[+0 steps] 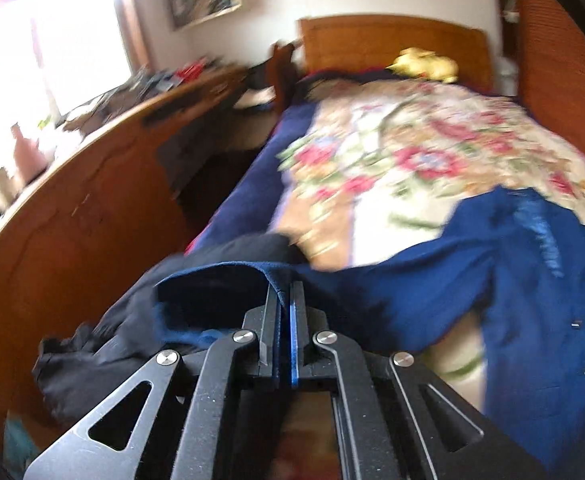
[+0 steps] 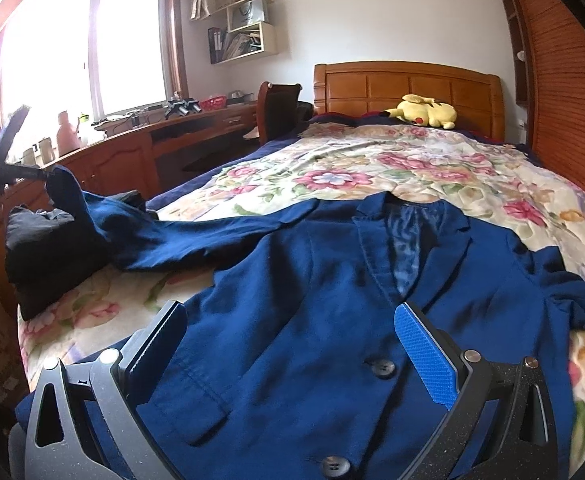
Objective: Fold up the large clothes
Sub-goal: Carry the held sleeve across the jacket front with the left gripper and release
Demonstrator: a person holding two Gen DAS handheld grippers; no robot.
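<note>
Right gripper (image 2: 292, 344) spread wide, hovering over front of blue jacket (image 2: 292, 300), gripping nothing. Jacket laid front-up on flowered bedspread (image 2: 372, 168), buttons (image 2: 383, 369) near, collar far. Left gripper (image 1: 285, 300) clamped on end of jacket sleeve (image 1: 220, 280), lifted off bed's left edge beside black garment (image 2: 48, 256). Yellow plush toy (image 2: 422, 110) by headboard (image 2: 408, 88). Desk (image 2: 180, 132) under window (image 2: 80, 48), far left.

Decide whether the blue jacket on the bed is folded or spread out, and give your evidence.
Spread out. The blue jacket lies front up on the bed, lapels and buttons showing; the left hand-held gripper holds one sleeve out sideways.
</note>
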